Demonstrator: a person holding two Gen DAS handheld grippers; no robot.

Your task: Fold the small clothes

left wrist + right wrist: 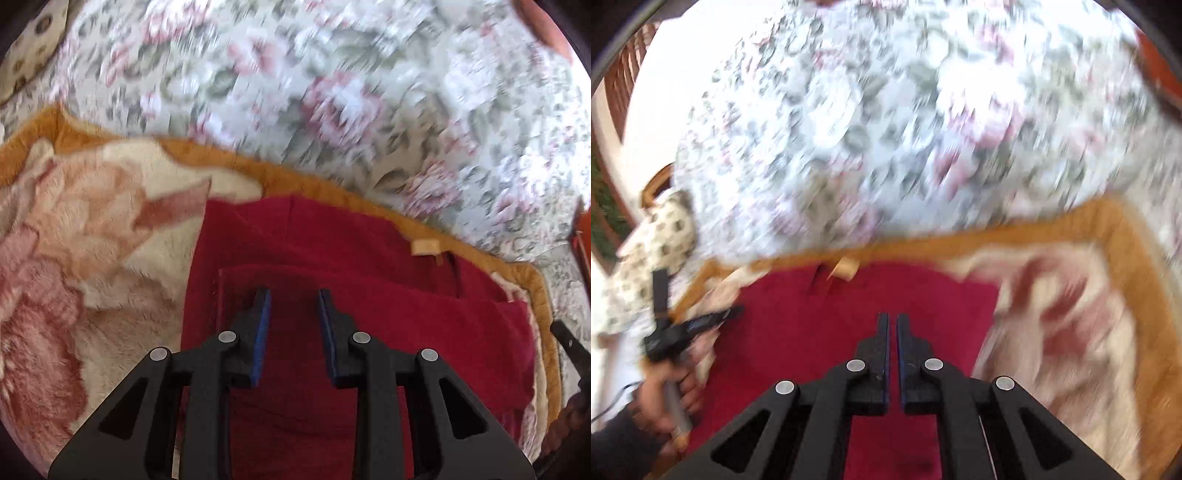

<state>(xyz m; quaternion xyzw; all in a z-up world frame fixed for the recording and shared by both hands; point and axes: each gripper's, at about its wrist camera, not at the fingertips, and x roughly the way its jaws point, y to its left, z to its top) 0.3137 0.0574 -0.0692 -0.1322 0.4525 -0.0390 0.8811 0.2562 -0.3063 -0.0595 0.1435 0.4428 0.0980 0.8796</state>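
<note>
Red garment [332, 251] lies flat on the fleece blanket [92, 236], long axis left to right, tan label [424, 246] at far edge, left claw [294, 295] released above it, right claw [892, 318] clenched, empty.

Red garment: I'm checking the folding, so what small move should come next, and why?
Probably lower the left gripper onto the red garment and pinch its folded edge. Its jaws stand open above the cloth with nothing between them. The right gripper is shut and seems to hold nothing, though blur hides detail. The garment lies on the fleece blanket.
</note>
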